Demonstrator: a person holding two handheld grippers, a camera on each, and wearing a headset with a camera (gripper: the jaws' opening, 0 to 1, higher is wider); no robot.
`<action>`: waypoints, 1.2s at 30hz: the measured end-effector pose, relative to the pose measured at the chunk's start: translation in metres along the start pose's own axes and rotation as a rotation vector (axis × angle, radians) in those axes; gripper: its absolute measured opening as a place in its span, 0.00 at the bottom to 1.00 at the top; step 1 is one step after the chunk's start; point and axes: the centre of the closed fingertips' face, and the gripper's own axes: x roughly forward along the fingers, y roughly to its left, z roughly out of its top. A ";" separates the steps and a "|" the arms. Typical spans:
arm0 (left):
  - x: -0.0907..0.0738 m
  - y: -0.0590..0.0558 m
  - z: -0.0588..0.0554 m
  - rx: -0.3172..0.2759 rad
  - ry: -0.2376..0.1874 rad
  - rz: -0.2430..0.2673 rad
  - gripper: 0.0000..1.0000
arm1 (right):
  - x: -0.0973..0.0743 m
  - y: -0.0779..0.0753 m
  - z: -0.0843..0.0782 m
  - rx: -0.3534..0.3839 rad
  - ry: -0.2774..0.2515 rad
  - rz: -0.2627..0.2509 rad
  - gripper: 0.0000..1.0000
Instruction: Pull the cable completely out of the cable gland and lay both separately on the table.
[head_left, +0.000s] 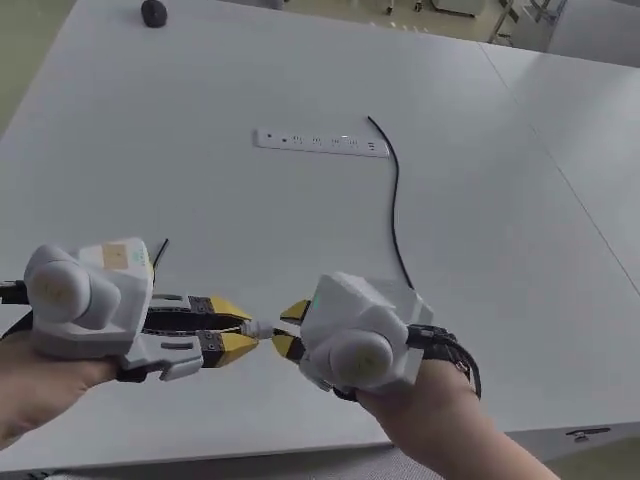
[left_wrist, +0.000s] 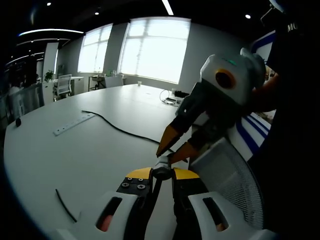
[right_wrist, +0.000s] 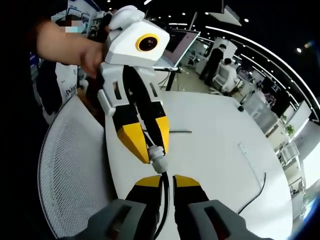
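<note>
A small white cable gland (head_left: 263, 329) hangs above the table's near edge between the two grippers. My left gripper (head_left: 248, 336) comes in from the left, its yellow jaws shut on the gland (left_wrist: 161, 167). Opposite it, my right gripper (head_left: 286, 328) is shut on the thin black cable (right_wrist: 164, 200), which leaves the gland (right_wrist: 157, 159) and runs back between its jaws. In their own views, the left gripper (left_wrist: 161, 174) and right gripper (right_wrist: 164, 181) meet tip to tip. A loose black cable end (head_left: 160, 251) lies on the table behind the left gripper.
A white power strip (head_left: 320, 143) lies mid-table, and its black cord (head_left: 395, 210) runs toward the right gripper. A dark mouse (head_left: 153, 12) sits at the far edge. A white mesh chair (right_wrist: 70, 175) stands just off the table's near edge.
</note>
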 end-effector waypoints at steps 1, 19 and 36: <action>0.000 0.001 0.000 -0.002 -0.002 0.000 0.15 | 0.000 0.001 0.000 -0.004 -0.004 0.004 0.02; -0.003 0.002 0.003 -0.004 -0.024 0.007 0.15 | -0.001 -0.011 -0.017 0.189 0.006 -0.017 0.00; -0.001 -0.004 0.002 0.020 -0.014 -0.007 0.15 | 0.003 -0.015 -0.074 0.658 0.058 -0.032 0.00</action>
